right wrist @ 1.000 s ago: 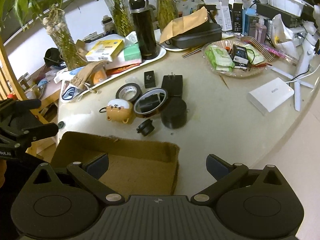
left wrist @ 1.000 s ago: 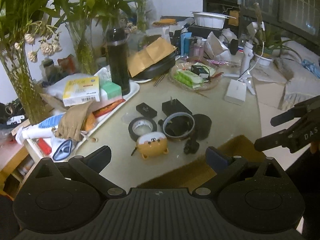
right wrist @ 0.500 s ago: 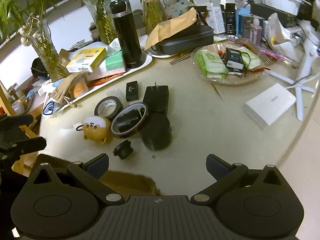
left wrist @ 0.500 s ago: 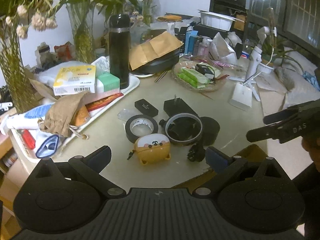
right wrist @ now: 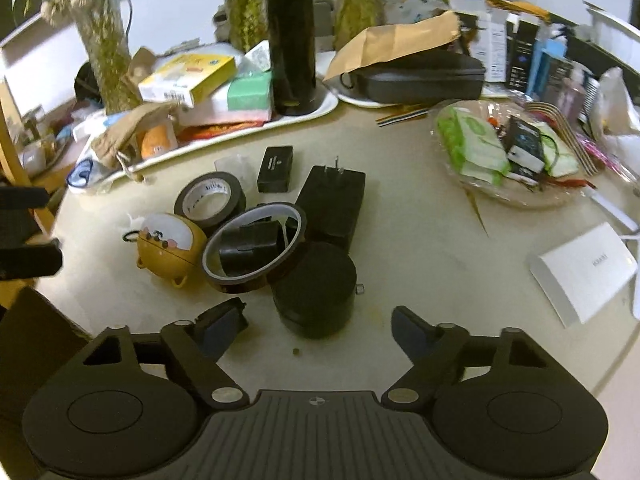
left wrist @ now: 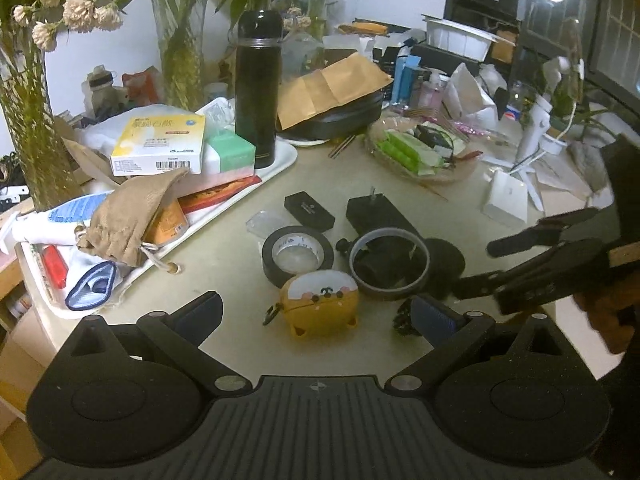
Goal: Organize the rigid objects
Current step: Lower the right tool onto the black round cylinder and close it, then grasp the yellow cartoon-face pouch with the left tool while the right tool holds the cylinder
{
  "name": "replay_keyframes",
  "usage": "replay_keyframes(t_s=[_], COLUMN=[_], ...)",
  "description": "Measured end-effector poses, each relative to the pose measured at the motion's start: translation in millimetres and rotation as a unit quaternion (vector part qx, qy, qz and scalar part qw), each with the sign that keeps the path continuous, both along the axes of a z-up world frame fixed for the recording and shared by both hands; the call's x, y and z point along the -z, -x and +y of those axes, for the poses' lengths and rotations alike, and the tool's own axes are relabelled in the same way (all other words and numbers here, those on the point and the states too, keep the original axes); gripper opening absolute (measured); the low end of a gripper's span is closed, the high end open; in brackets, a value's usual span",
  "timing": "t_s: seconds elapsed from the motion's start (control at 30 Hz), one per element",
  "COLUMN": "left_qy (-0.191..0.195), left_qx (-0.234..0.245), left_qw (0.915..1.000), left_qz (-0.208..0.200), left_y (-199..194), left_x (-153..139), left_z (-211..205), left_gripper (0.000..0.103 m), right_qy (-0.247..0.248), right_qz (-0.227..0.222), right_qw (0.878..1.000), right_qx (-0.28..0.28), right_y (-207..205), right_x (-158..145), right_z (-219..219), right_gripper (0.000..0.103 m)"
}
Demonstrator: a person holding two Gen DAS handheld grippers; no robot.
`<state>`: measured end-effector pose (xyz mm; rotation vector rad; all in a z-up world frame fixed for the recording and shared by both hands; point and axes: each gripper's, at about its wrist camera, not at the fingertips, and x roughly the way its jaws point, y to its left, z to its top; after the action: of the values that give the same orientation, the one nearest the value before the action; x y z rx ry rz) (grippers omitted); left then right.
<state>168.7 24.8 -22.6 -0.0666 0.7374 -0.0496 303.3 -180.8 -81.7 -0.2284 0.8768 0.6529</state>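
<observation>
- From the left wrist view: the left gripper (left wrist: 316,312) hangs over the near edge of the table (left wrist: 460,200), jaws spread wide and holding nothing. The bear-shaped case (left wrist: 319,302) lies straight ahead, centred in the gap between the fingers and just beyond their tips. Behind it sit the black tape roll (left wrist: 298,252) and the clear-rimmed tape ring (left wrist: 390,262), touching or nearly so. The right gripper (left wrist: 476,264) reaches in from the right, level with that ring.
- From the right wrist view: the right gripper (right wrist: 318,326) is also spread and empty, angled down at the table. The black round container (right wrist: 314,288) stands upright dead ahead between the fingers, nearer than anything else in the cluster. It has no long axis to line up with, so I judge a straight push forward would bracket it.
- The plug adapter (right wrist: 332,204) and the small black box (right wrist: 275,169) lie farther back.
- By my reckoning each hand has its own target: left nearer the case, right nearer the container.
</observation>
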Motion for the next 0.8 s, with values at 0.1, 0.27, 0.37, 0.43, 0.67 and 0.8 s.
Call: replay_keyframes(t_s=[0.1,0.27,0.37,0.43,0.67,0.8], left_qy=[0.005,0.015,0.014,0.013,0.008,0.003], left_qx=[-0.003,-0.007,-0.004,0.000,0.005,0.007], left_qw=[1.0000,0.9998,0.9998,0.9998,0.9998,0.9998], left_qz=[0.005,0.008,0.010,0.012,0.018,0.018], left_y=[-4.0,-8.3,-10.5,-10.9,1.2,5.0], left_x=[1.5,1.4,1.5,2.0,6.3,6.5], left_z=[0.5,1.6,-0.4,-1.9,0.2,1.6], left_gripper=[0.103,0.103,0.103,0.103,0.103,0.103], right_qy=[0.004,0.018,0.021,0.023,0.015,0.007], right_qz=[0.002,0.015,0.011,0.011,0.022,0.027], right_qw=[1.000,1.000,1.000,1.000,1.000,0.999], right_qx=[-0.007,-0.016,-0.019,-0.015,0.004,0.037], right_y=[-7.5,-19.8,-24.5,-28.0,-31.3,-31.2], right_x=[5.6,16.7,19.5,21.6,21.1,16.7], right_z=[5.9,17.0,24.5,27.8,25.2,16.4], right_gripper=[0.078,0.066,0.061,0.061,0.060,0.060])
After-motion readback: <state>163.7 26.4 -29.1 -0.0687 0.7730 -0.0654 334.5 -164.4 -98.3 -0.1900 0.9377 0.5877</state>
